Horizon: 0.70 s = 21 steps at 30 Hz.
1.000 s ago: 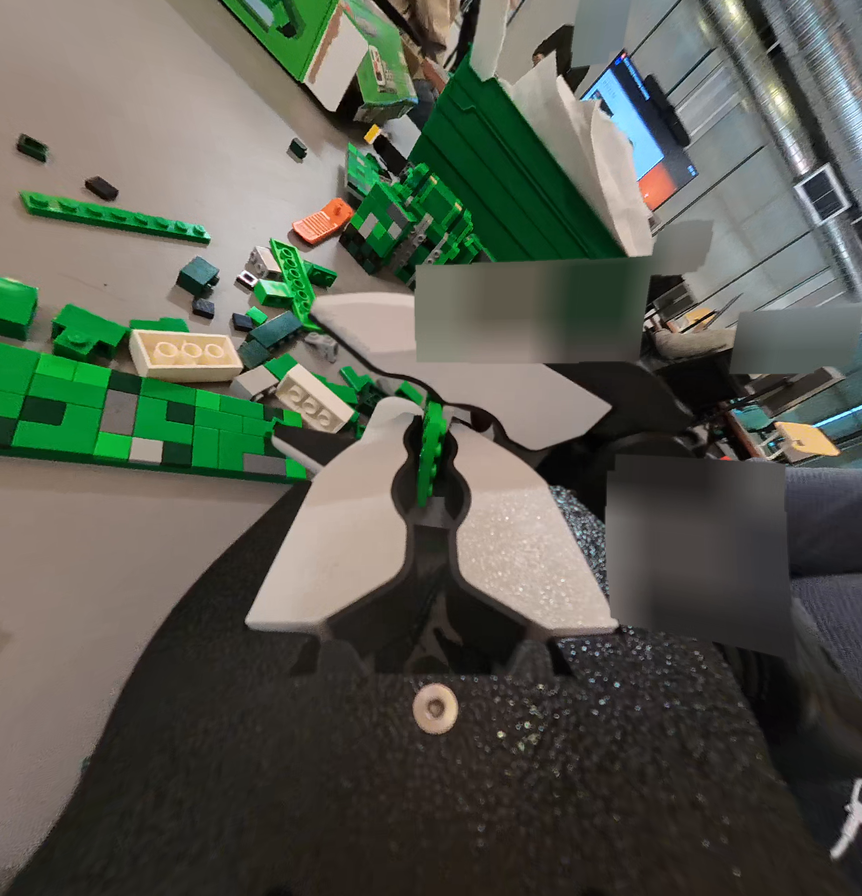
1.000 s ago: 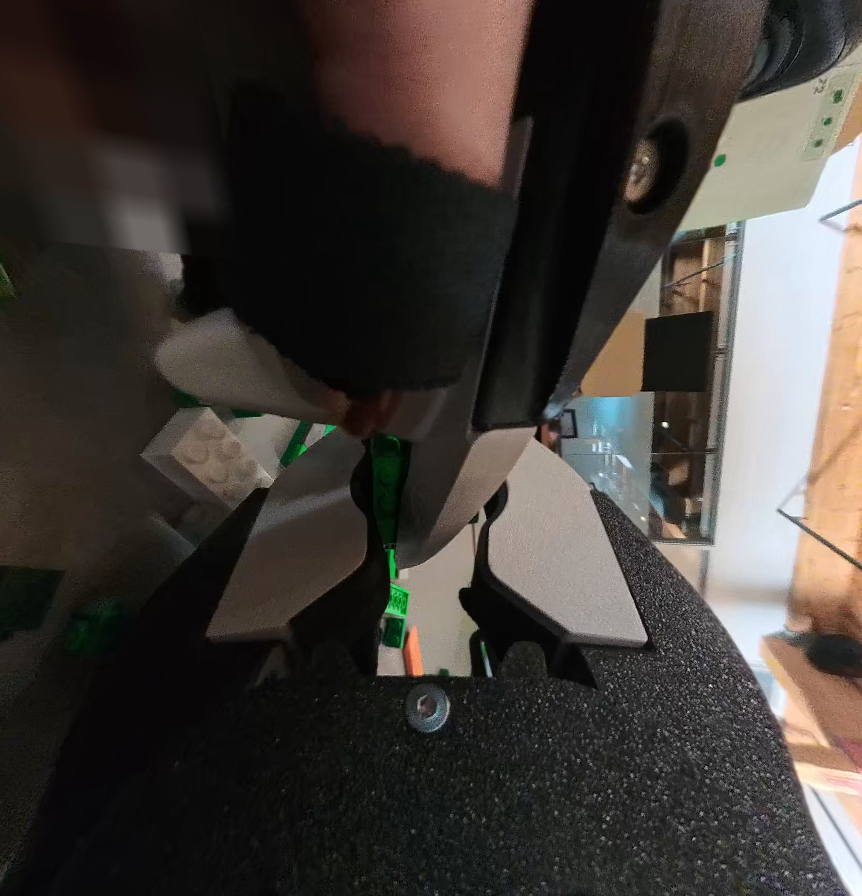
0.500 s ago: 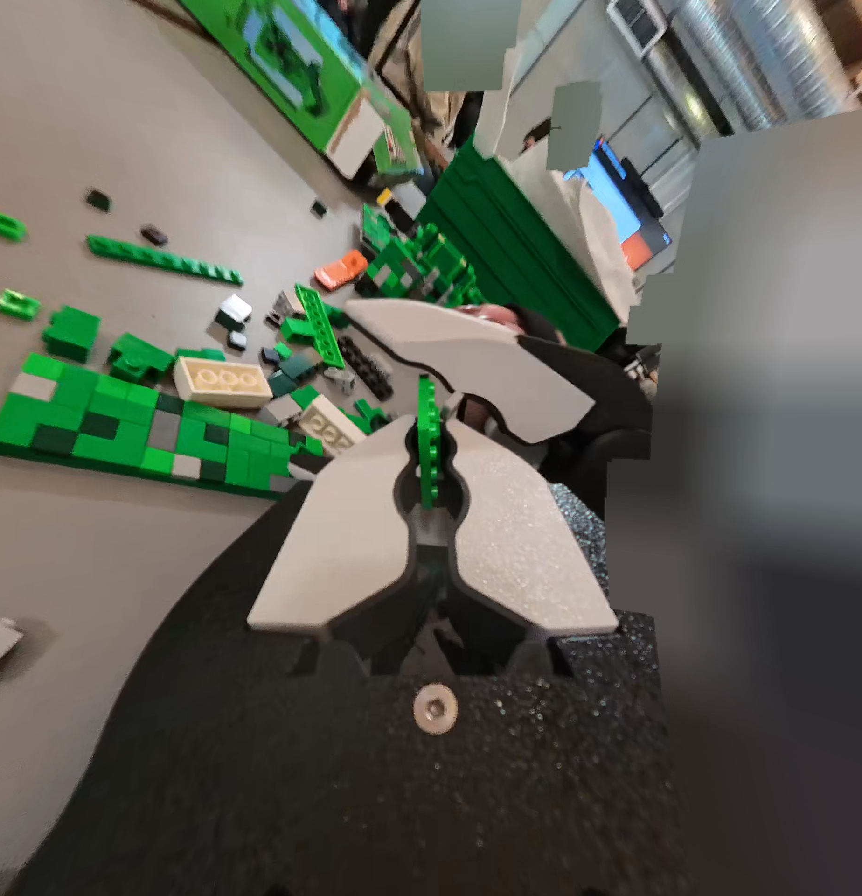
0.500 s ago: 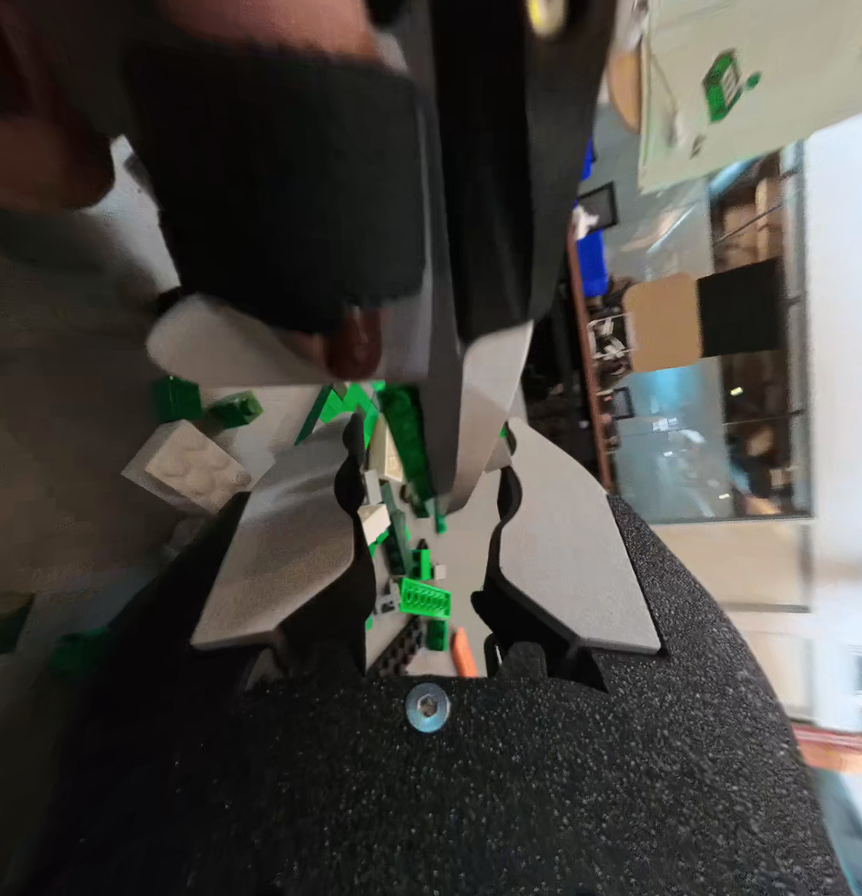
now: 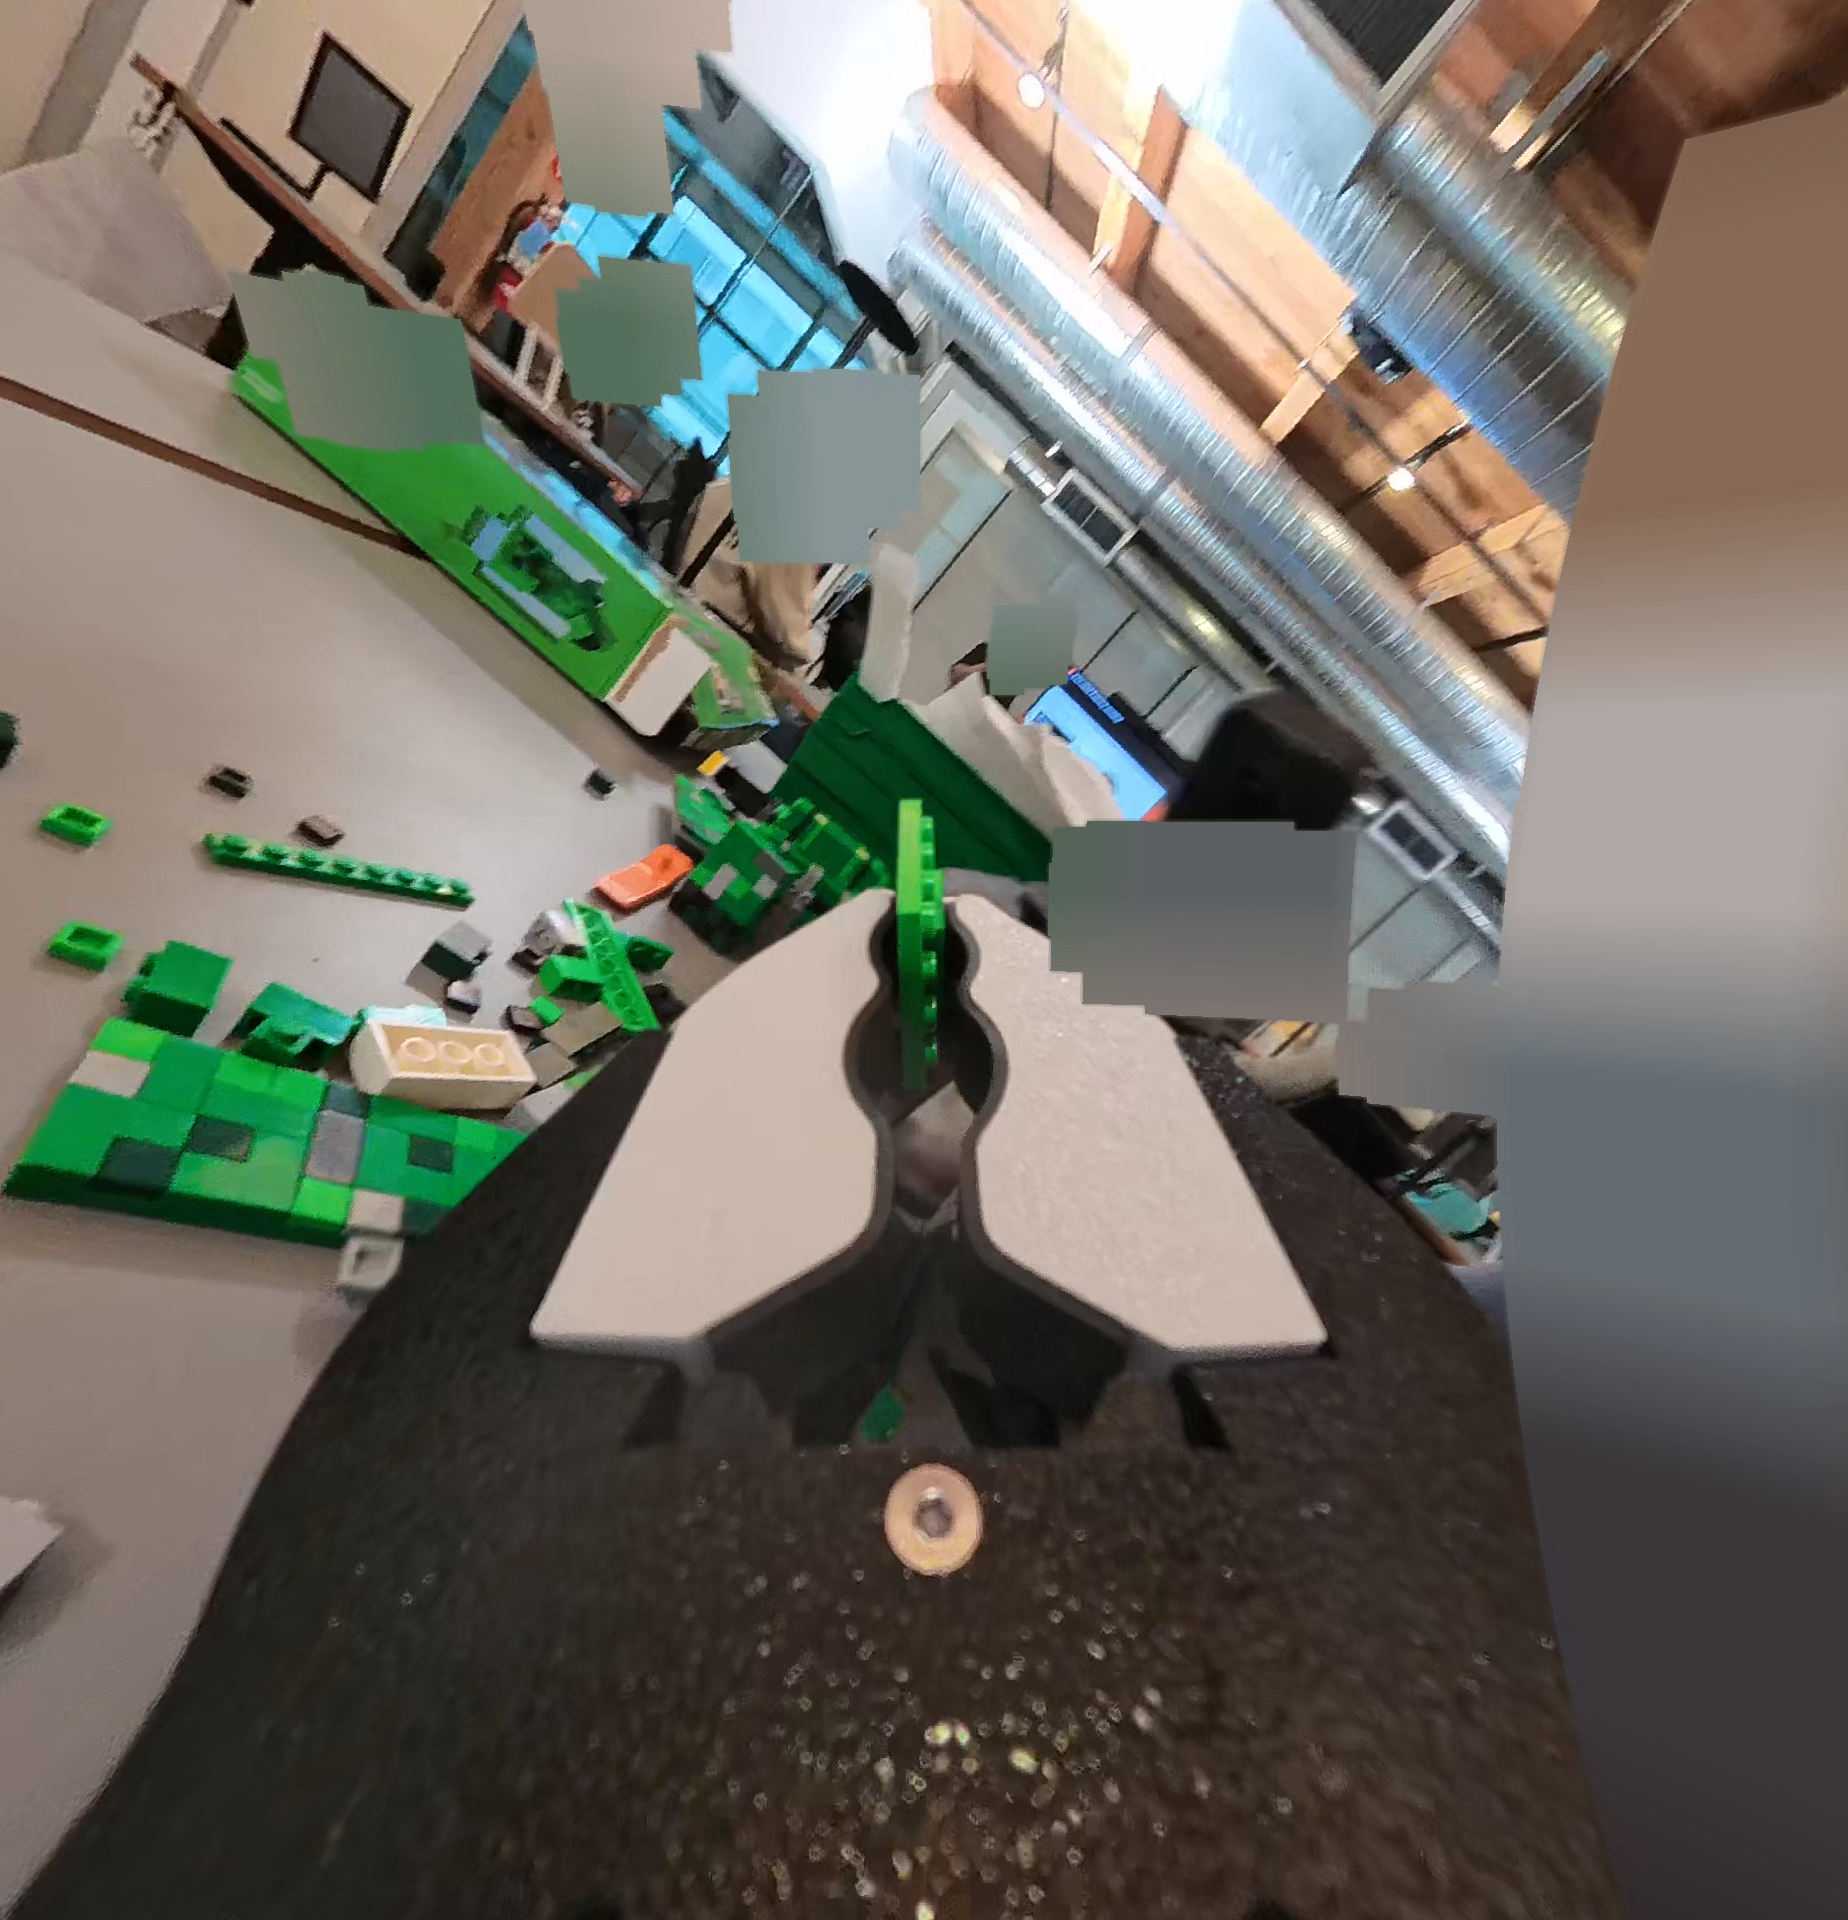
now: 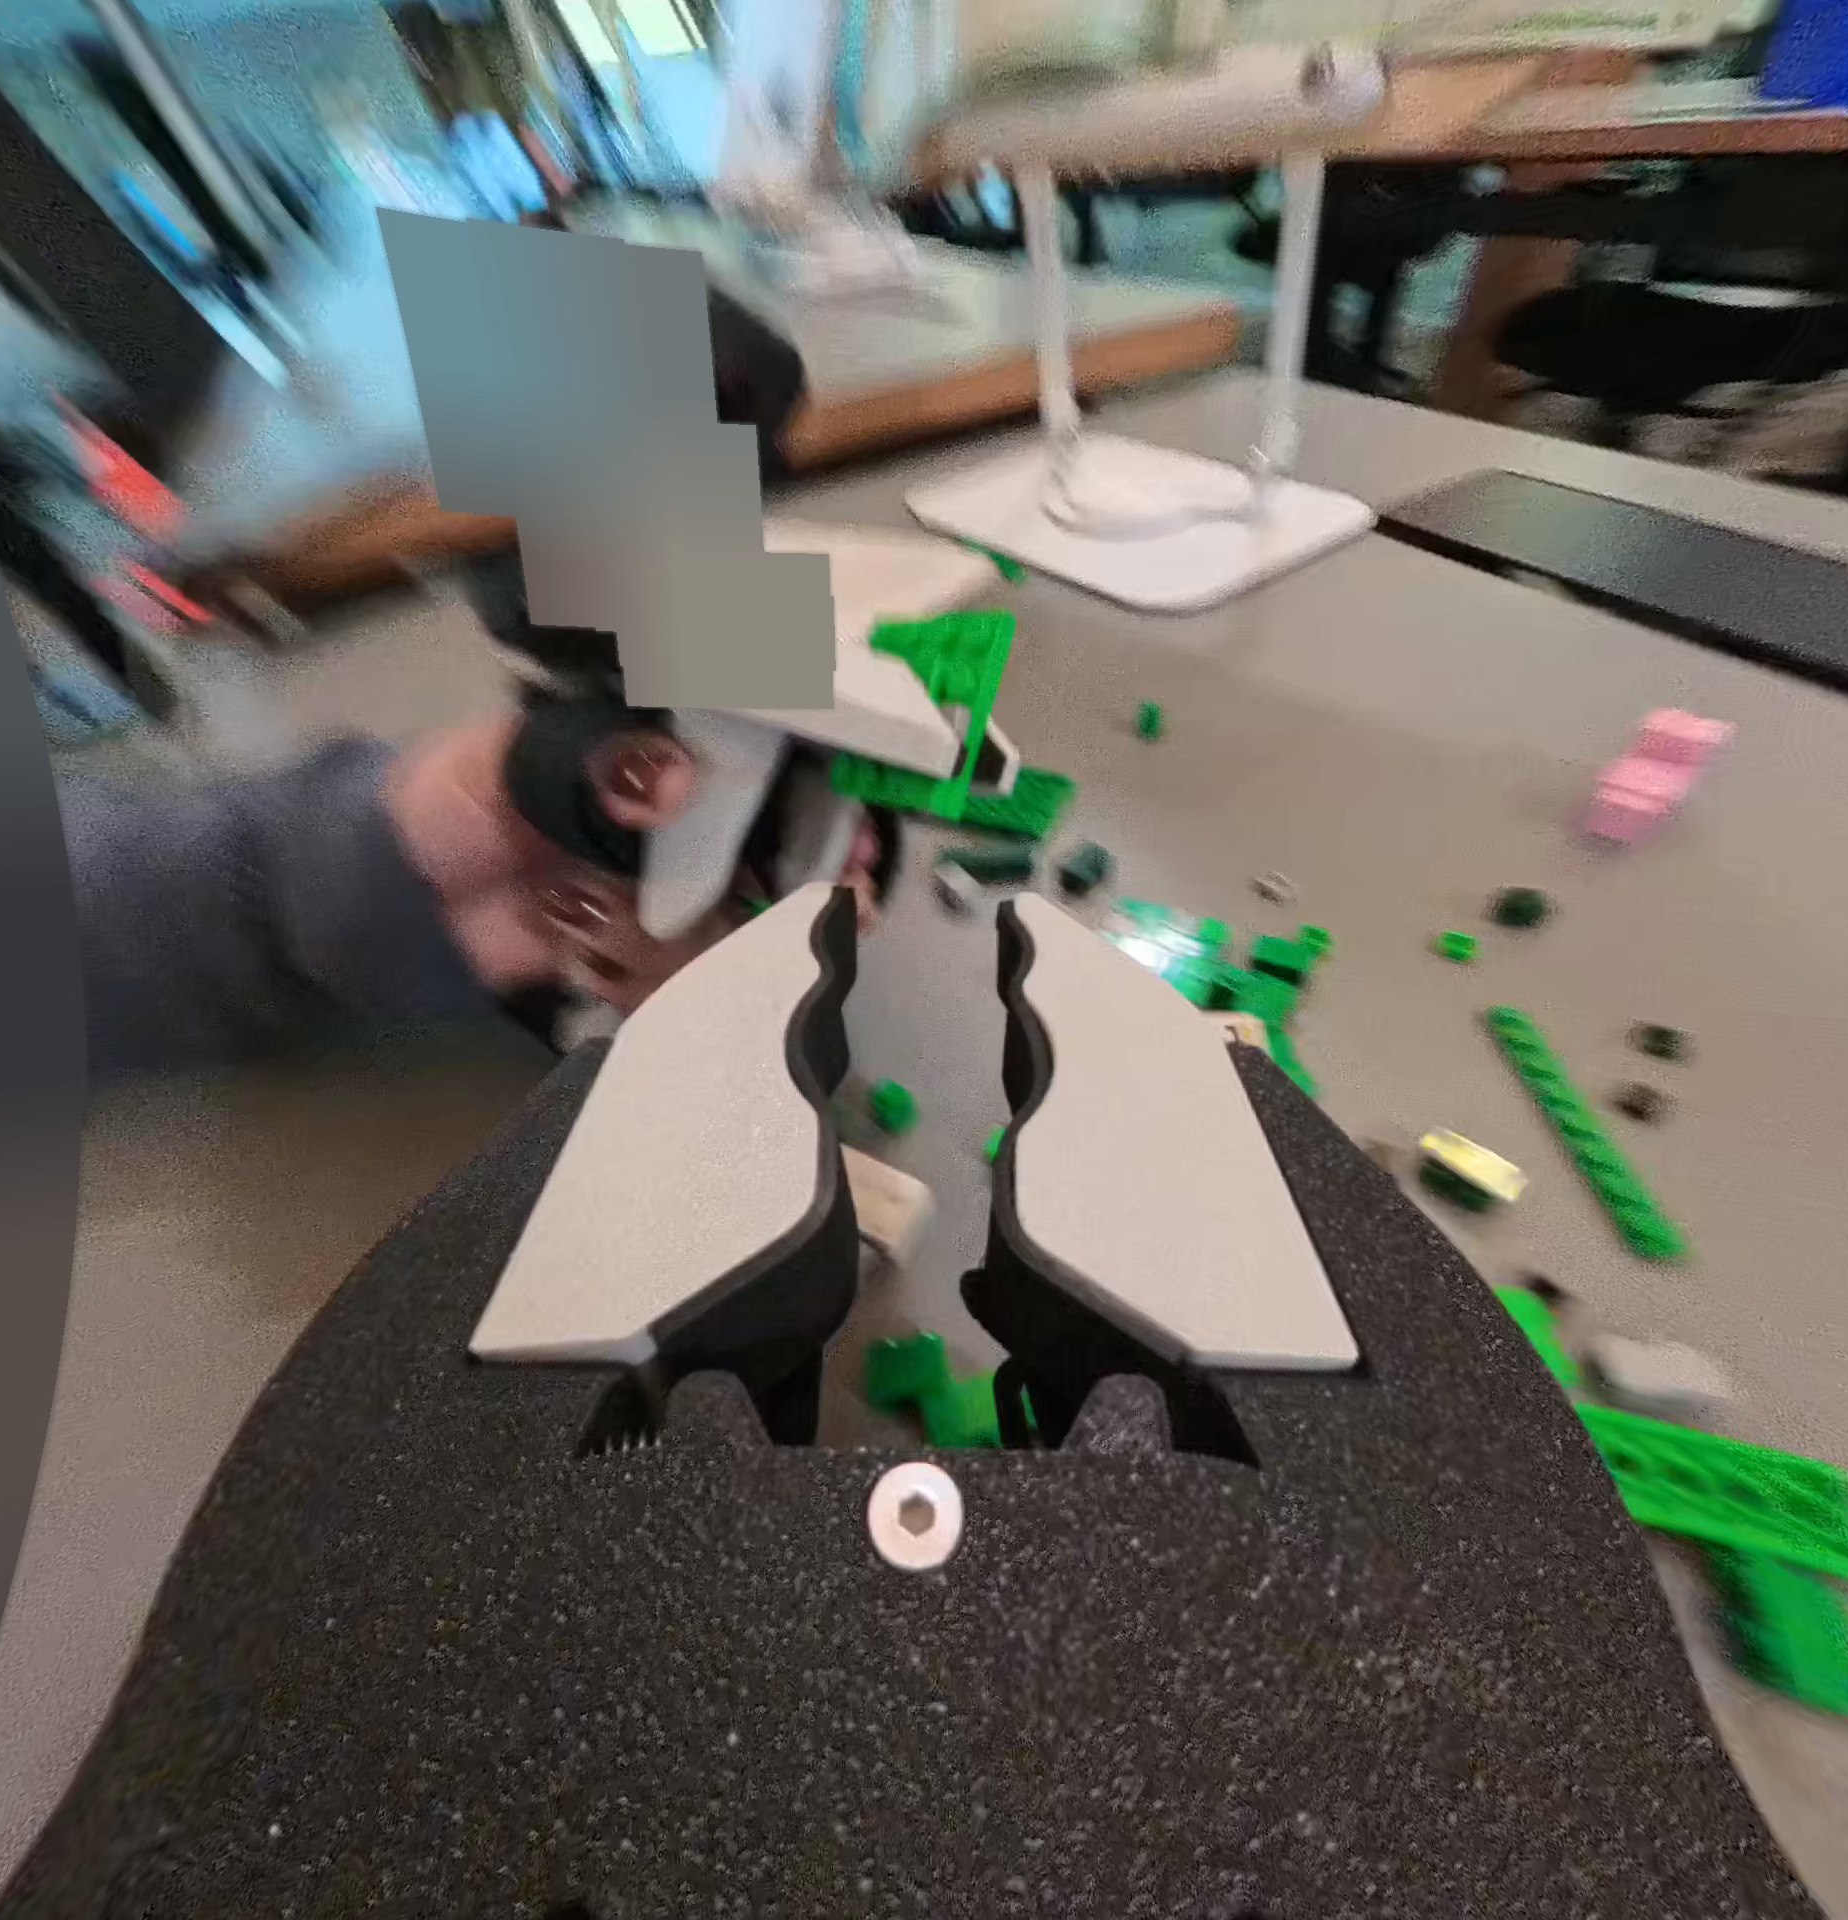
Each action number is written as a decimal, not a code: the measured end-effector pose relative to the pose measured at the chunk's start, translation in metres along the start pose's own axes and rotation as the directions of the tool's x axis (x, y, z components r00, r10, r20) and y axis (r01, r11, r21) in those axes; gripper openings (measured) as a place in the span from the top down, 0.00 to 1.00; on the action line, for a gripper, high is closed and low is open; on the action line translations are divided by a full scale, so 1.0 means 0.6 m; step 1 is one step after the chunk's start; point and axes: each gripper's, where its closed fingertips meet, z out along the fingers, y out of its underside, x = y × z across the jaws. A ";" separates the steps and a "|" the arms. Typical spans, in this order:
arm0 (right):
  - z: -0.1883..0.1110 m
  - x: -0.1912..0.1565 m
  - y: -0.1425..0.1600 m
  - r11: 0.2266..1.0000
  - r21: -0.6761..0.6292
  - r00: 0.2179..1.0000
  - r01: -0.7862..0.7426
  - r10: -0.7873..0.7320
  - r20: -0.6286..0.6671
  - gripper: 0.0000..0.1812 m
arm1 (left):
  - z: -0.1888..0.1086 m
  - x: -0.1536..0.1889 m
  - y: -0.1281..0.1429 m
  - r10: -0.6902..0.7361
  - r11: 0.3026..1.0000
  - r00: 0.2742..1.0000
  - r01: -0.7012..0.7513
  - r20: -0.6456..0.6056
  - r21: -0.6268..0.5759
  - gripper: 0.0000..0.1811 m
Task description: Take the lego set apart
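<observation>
My left gripper [image 5: 920,914] is shut on a thin bright green Lego plate [image 5: 916,935], held edge-on above the table. My right gripper [image 6: 925,920] is open and empty, with a clear gap between its jaws. In the blurred right wrist view the left gripper [image 6: 795,748] shows farther off with the green plate [image 6: 951,655] in it and a person's hand [image 6: 546,842] behind it. A partly built green Lego block [image 5: 774,873] sits on the table beyond the left gripper.
A large green mosaic plate [image 5: 224,1143], a white brick [image 5: 442,1060], a long green strip [image 5: 338,868], an orange piece [image 5: 645,873] and several small bricks lie scattered. A green bin [image 5: 878,769] and green box [image 5: 525,561] stand behind. A pink model [image 6: 1658,769] and white stand base [image 6: 1138,520] are farther off. The grippers are tip to tip, or close to it.
My right gripper has left the green plate and swung away, so it no longer shows in the left wrist view. My left gripper has tilted upward with the plate still in it.
</observation>
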 end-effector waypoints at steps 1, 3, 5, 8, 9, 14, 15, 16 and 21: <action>-0.007 -0.008 -0.018 0.992 0.072 0.991 -0.106 0.100 0.087 0.88 | 0.000 0.004 -0.002 -0.018 1.000 1.000 0.019 -0.025 0.009 0.97; -0.020 -0.011 -0.038 0.958 0.134 0.953 -0.254 0.225 0.203 0.89 | 0.001 0.010 -0.002 -0.031 0.999 0.998 0.032 -0.061 0.011 0.97; -0.022 -0.009 -0.036 0.948 0.127 0.938 -0.294 0.260 0.229 0.89 | 0.003 0.017 0.000 -0.025 1.000 0.996 0.025 -0.087 0.008 0.97; -0.019 -0.020 -0.034 0.943 0.116 0.922 -0.313 0.272 0.277 0.91 | 0.009 0.025 0.008 -0.017 1.000 0.994 0.016 -0.109 -0.016 0.97; -0.018 -0.025 -0.036 0.938 0.121 0.913 -0.326 0.279 0.298 0.93 | 0.011 0.027 0.012 -0.015 1.000 0.993 0.012 -0.115 -0.027 0.97; -0.018 -0.026 -0.034 0.937 0.104 0.902 -0.335 0.287 0.321 0.97 | 0.012 0.026 0.018 0.008 0.998 0.995 -0.014 -0.101 -0.054 0.96; -0.019 -0.025 -0.032 0.941 0.093 0.905 -0.325 0.281 0.320 0.97 | 0.012 0.026 0.018 0.031 0.997 0.995 -0.037 -0.093 -0.066 0.95; -0.021 -0.023 -0.030 0.949 0.079 0.912 -0.305 0.267 0.312 0.97 | 0.010 0.024 0.019 0.054 0.995 0.996 -0.060 -0.076 -0.083 0.94; -0.046 -0.012 -0.008 0.979 -0.027 0.935 -0.203 0.202 0.292 0.97 | -0.011 0.010 0.000 0.149 0.984 0.989 -0.146 0.020 -0.100 0.91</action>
